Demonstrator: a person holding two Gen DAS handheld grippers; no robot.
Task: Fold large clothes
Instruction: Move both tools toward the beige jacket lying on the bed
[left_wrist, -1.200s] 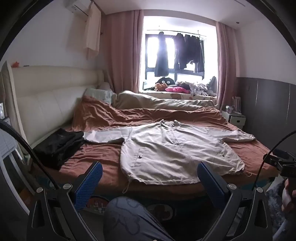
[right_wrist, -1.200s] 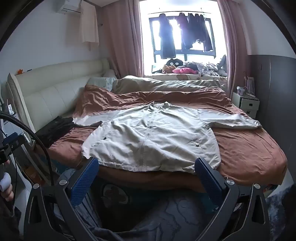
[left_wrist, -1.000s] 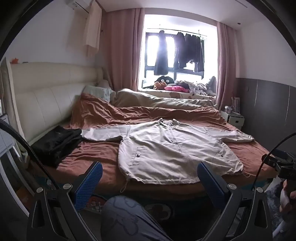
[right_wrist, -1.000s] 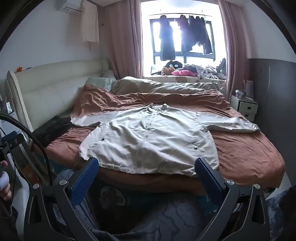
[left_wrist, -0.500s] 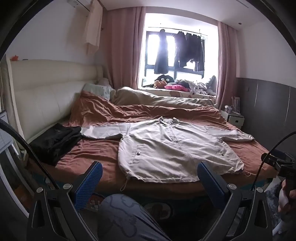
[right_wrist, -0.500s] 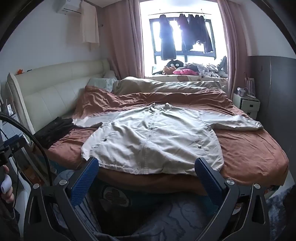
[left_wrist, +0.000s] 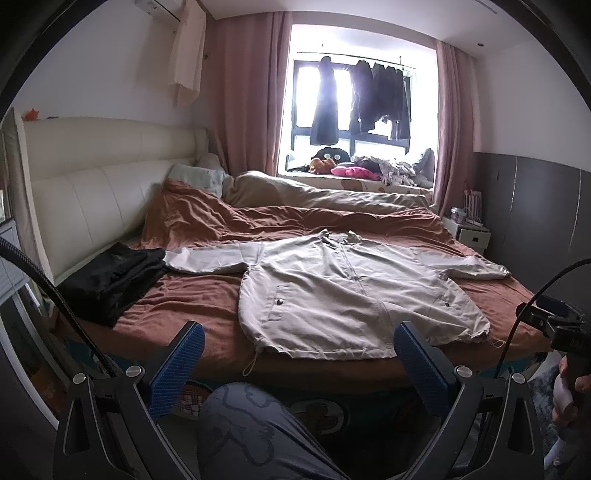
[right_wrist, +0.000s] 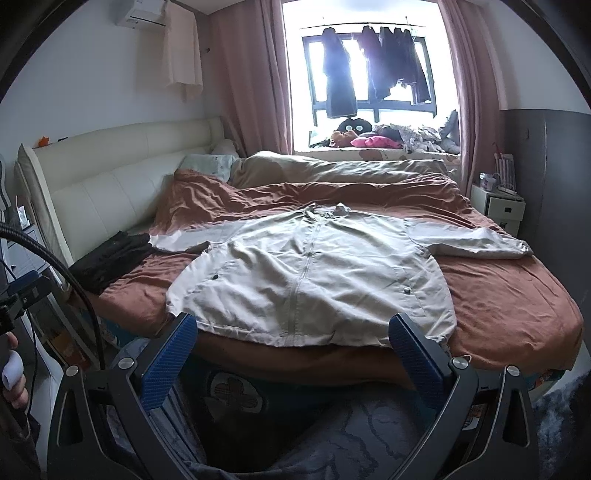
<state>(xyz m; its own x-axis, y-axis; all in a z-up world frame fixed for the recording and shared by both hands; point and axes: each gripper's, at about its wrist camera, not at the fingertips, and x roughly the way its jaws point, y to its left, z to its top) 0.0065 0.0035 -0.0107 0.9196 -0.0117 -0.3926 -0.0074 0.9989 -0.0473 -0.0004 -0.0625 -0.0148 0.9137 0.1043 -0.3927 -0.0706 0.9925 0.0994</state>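
The beige jacket (left_wrist: 347, 291) is spread flat, front up, on the brown bedspread (left_wrist: 207, 299), its 2 sleeves stretched outward. The left gripper (left_wrist: 295, 341) and right gripper (right_wrist: 291, 332) are held spread wide, empty, before the bed's near edge.

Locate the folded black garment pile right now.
In both wrist views the folded black garment pile lies at the left edge of the rust-brown bedspread, beside the cream padded headboard, touching the cuff of the beige zip-front jacket.
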